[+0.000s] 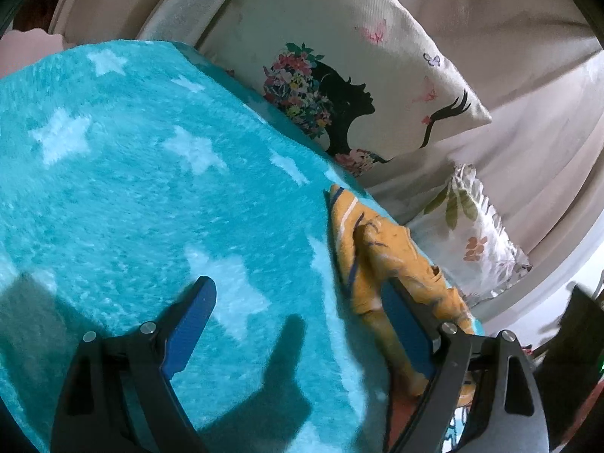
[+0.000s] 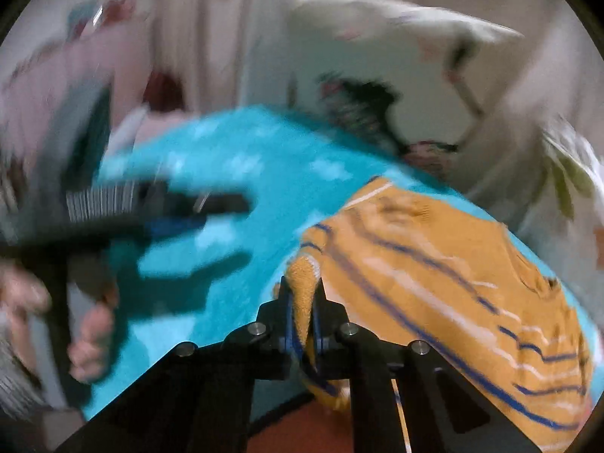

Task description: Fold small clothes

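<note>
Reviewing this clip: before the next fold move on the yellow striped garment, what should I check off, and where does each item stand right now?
1. Right gripper has the garment: ok, jaws pinched shut on an edge fold.
2. Left gripper free to take a second hold: ok, jaws wide open, nothing between them.
3. Left gripper lined up with the garment: not ok, it hangs mostly over bare blanket; only its right finger is by the cloth.
4. Garment lies flat: not ok, it is bunched and creased.
5. Room to fold on the blanket: ok, a wide bare stretch beside the garment.
6. Garment fully on the blanket: cannot tell, its near edge is hidden behind the grippers.
</note>
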### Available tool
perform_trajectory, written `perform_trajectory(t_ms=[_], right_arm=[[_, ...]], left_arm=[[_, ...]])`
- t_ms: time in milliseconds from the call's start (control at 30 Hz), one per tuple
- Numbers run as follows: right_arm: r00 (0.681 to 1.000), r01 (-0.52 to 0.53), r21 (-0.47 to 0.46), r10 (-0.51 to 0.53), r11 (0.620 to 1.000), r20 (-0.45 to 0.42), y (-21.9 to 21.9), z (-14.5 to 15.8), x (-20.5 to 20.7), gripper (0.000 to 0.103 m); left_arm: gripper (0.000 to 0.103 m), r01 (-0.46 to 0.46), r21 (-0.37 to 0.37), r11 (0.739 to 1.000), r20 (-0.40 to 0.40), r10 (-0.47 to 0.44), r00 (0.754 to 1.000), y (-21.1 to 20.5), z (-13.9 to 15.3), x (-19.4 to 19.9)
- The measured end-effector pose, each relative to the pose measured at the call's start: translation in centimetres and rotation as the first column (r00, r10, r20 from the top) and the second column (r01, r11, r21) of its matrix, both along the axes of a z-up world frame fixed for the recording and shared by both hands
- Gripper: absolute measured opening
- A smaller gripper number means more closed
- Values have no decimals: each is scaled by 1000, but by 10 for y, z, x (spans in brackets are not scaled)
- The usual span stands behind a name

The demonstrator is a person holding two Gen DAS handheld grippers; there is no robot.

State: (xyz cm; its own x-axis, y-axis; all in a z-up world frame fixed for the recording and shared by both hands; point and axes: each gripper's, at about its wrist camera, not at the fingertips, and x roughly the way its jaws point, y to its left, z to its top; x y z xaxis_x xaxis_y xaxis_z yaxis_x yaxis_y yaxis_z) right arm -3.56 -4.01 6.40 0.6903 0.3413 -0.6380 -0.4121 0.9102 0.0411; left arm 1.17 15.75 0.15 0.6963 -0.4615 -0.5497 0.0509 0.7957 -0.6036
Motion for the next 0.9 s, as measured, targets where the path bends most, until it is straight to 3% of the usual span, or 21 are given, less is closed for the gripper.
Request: perform_trajectory(t_ms=[100, 133, 233, 367, 500, 600, 900], right_arm=[[990, 143, 196, -144, 970, -5, -73, 31, 0, 9], [976, 213, 276, -217, 937, -17, -113, 39, -6, 9], [923, 372, 400, -381, 838, -59, -202, 41, -34, 9], [821, 555, 418, -554, 719, -138, -285, 12, -82, 9], [752, 656, 395, -602, 643, -270, -323, -39, -108, 9], [753, 655, 434, -583, 619, -304, -329, -53, -115, 9], [809, 574, 506, -542, 644, -228, -323, -27, -153, 8]], left_arm=[[88, -8, 16, 1000, -4, 8, 1000, -2, -1, 1], [88, -9, 18, 1000, -5, 9, 1000, -2, -1, 0], [88, -11, 25, 1000, -6, 11, 1000, -2, -2, 1], [89, -11, 33, 999, -7, 12, 1000, -4, -2, 1], [90, -10, 52, 999, -9, 11, 1000, -7, -2, 2], [90, -9, 69, 998, -11, 10, 1000, -9, -2, 2], [91, 6, 217, 976, -45, 4, 999, -28, 4, 6]])
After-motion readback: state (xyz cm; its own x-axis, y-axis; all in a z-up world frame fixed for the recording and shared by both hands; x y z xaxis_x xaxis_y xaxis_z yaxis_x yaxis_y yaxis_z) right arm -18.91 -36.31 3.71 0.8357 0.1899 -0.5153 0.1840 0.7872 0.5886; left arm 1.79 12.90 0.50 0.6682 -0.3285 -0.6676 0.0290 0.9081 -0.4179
